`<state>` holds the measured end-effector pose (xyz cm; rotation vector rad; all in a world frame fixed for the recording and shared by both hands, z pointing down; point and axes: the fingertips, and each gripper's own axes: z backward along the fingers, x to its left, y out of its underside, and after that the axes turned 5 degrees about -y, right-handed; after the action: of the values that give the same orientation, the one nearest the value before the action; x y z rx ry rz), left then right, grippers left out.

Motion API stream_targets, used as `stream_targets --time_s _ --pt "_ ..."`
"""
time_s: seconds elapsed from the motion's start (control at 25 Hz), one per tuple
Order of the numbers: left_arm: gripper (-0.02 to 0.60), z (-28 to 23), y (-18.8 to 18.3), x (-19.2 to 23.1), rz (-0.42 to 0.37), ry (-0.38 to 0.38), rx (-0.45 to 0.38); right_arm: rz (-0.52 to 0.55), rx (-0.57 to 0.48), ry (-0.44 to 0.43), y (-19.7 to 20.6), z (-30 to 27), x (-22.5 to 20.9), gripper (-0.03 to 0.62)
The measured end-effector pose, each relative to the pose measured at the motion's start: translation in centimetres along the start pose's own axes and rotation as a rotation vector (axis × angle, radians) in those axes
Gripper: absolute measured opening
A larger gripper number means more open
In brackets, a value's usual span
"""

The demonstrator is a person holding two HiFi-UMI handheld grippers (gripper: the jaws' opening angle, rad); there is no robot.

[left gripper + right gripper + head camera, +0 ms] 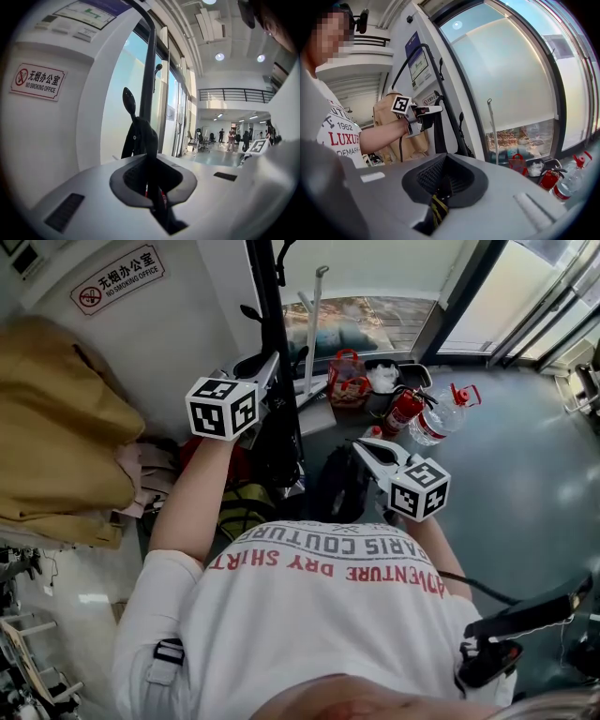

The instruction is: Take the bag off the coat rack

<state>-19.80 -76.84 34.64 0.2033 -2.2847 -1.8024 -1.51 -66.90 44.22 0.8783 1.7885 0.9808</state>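
The black coat rack (265, 296) stands by the white wall. A black bag (281, 442) hangs down its pole. My left gripper (270, 364) is raised to the pole. In the left gripper view it (150, 185) is shut on the bag's black strap (143, 136), which runs up to a rack hook (128, 99). My right gripper (362, 444) is lower, at the right of the bag. In the right gripper view it (440, 192) is shut on a black-and-yellow strap (435, 206). That view also shows the left gripper (423, 112) at the rack (451, 112).
A tan coat (56, 427) hangs at the left. On the floor behind the rack are a red bag (347, 381), red fire extinguishers (403, 411) and a water bottle (439, 423). Glass doors (525, 306) run along the right. A pile of clothes (150, 474) lies at the rack's base.
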Motion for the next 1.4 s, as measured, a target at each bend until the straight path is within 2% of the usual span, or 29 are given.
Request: stream_targets --time_s 0.12,0.32,0.48,0.76,1.0,1.2,1.4 --pt "0.011 0.8 -1.1 -0.7 0.030 0.020 -0.031 -0.017 0.012 0.018 0.9 0.0 -0.7 0.002" --pt "0.011 2.1 -4.8 -1.0 0.019 0.018 -0.098 -0.046 0.010 0.028 2.0 0.4 -1.2 0.002" --pt "0.009 1.9 -7.1 -0.8 0.031 0.024 -0.101 -0.057 0.026 0.050 2.8 0.6 -1.8 0.002" --pt "0.009 2.3 -11.3 0.2 0.025 -0.001 -0.174 -0.089 0.041 0.053 4.0 0.5 -2.6 0.002" --pt "0.010 6.3 -14.5 2.6 0.036 -0.049 -0.265 -0.087 0.046 0.029 3.9 -0.4 -2.2 0.002" --pt "0.009 8.6 -12.4 1.7 0.023 -0.029 -0.256 -0.064 0.053 -0.002 3.3 -1.4 -1.4 0.002" --pt "0.009 8.6 -6.4 -0.1 0.071 0.021 -0.148 -0.022 0.045 -0.035 2.2 -2.5 -0.3 0.002"
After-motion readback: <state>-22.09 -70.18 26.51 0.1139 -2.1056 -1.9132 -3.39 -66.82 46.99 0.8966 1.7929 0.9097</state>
